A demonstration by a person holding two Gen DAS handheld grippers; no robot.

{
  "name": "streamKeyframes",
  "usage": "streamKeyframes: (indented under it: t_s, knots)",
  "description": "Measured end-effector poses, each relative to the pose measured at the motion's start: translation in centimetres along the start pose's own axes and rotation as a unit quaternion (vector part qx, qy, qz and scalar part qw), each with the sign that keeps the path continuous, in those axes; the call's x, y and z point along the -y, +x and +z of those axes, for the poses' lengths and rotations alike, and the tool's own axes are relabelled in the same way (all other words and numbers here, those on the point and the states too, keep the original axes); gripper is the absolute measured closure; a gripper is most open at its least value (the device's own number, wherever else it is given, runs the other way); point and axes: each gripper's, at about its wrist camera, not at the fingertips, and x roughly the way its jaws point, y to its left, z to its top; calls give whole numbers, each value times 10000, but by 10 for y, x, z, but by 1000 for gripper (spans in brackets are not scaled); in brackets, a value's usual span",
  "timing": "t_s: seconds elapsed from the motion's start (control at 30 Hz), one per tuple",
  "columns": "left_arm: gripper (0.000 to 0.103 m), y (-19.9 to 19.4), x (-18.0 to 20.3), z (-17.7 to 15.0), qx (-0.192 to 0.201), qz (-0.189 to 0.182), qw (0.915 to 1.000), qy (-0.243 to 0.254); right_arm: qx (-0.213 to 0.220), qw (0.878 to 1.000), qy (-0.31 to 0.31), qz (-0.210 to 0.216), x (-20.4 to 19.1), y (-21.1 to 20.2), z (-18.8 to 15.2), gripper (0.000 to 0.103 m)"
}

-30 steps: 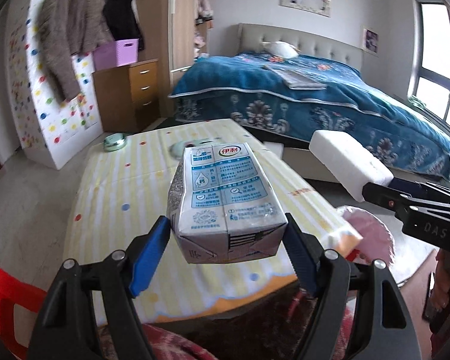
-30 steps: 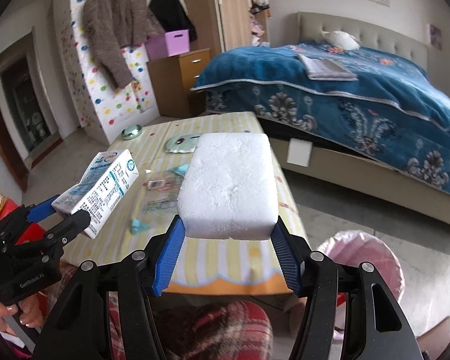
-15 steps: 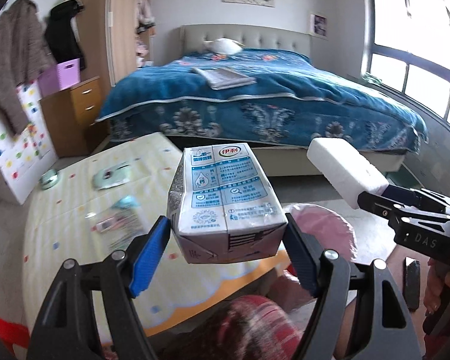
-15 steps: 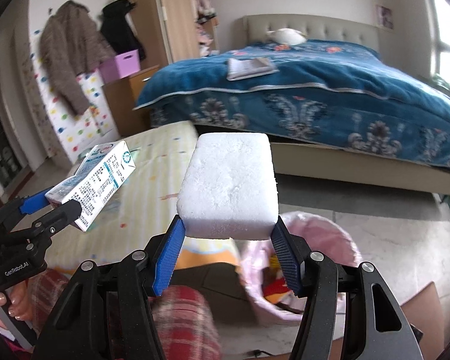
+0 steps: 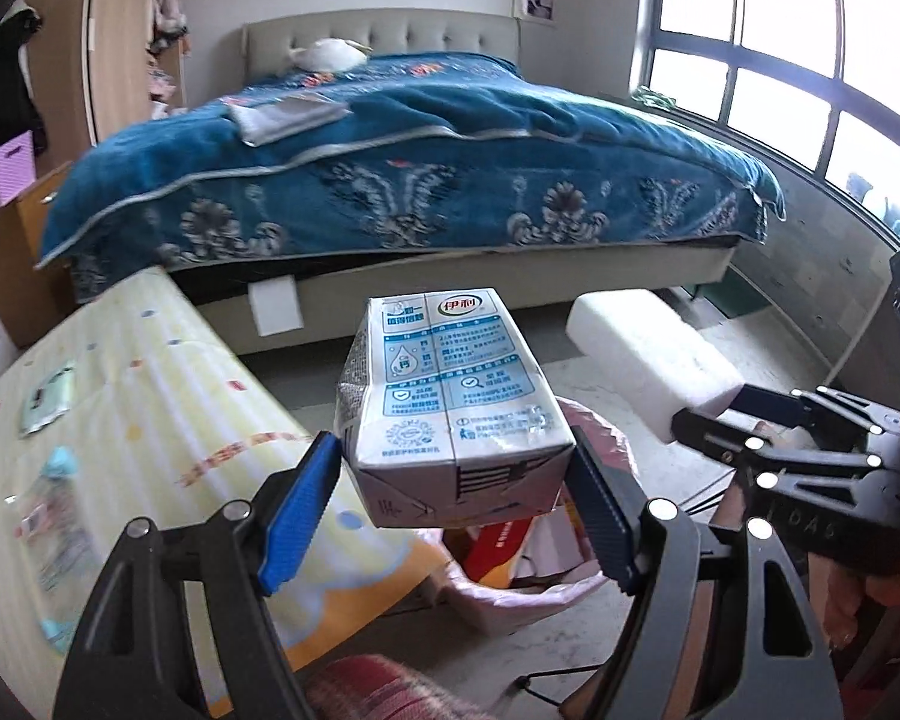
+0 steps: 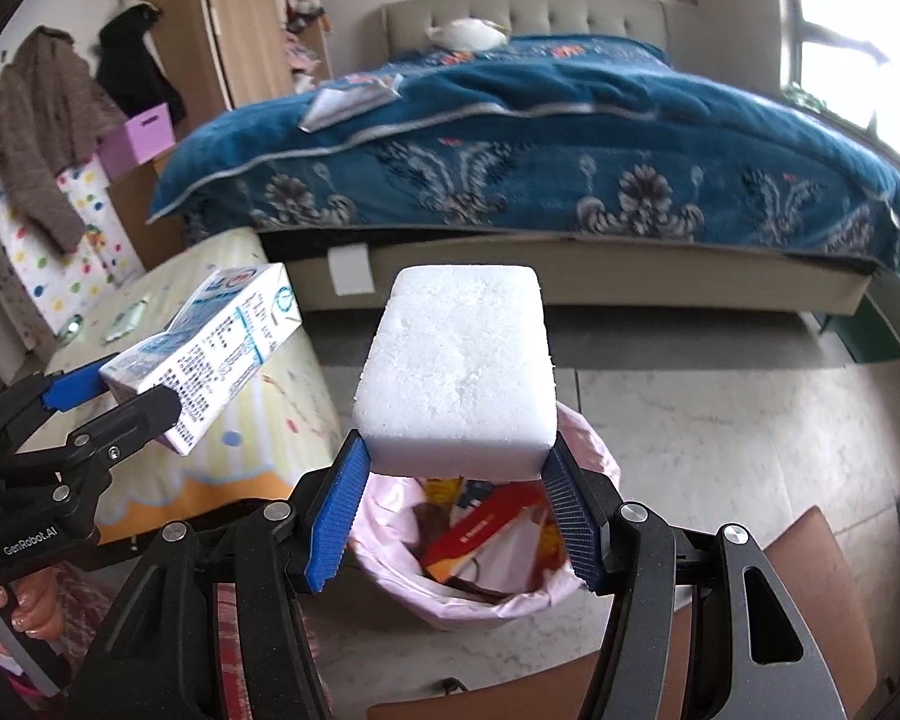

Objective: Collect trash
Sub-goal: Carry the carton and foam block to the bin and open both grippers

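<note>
The left tool [image 5: 453, 483] is clamped on a milk carton [image 5: 447, 402], held in the air just beside the worktop [image 5: 168, 420] edge. The right tool [image 6: 453, 501] is clamped on a white foam block [image 6: 459, 372], directly above a pink-lined trash bin [image 6: 594, 468] on the floor. In the right wrist view the carton sits at 9 o'clock of the block. The bin holds a red wrapper [image 6: 480, 531]. A bed [image 6: 570, 138] lies at 12 o'clock.
</note>
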Motion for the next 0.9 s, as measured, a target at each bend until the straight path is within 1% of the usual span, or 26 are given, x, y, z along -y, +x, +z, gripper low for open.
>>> streamKeyframes:
  t_s: [0.13,0.17,0.2,0.23,0.27,0.3,0.33,0.57,0.63,0.67,0.7,0.73,0.8,0.9]
  knots:
    - [29,19,4,8,-59,-155,9999,-15,-89,9999,75,-65,13,16,-3,43]
    - [27,23,3,10,-82,-178,9998,-55,-130,9998,127,-89,20,24,-2,41]
    - [17,29,2,12,-120,-184,9997,-120,-152,9997,140,-110,19,26,-3,37]
    - [15,31,0,13,-147,-136,9996,-186,-188,9996,157,-133,20,31,-5,36]
    - [14,33,-4,12,-145,-48,9995,-290,-271,9993,193,-175,23,36,-5,31]
    - [14,32,-6,12,-152,-41,9993,-336,-350,9988,267,-205,27,39,-6,27]
    - [14,32,-9,10,-167,-37,9991,-375,-377,9986,308,-196,27,40,-5,27]
    - [12,12,-32,-5,-190,356,9977,-540,-430,9983,367,-163,29,36,-11,25]
    - [12,4,-38,-9,-179,411,9971,-617,-404,9986,304,-162,25,34,-13,23]
    - [12,-2,-42,-12,-165,469,9965,-669,-389,9988,267,-156,23,33,-12,20]
    - [12,-6,-44,-14,-143,511,9962,-693,-356,9991,185,-145,18,31,-12,16]
    - [11,-11,-47,-16,-117,563,9958,-718,-335,9993,123,-134,15,29,-12,15]
    - [7,-23,-53,-21,-62,711,9945,-761,-318,9994,-38,-100,4,26,-12,14]
    - [7,-40,-64,-27,40,1026,9916,-789,-296,9989,-354,-43,-18,20,-9,13]
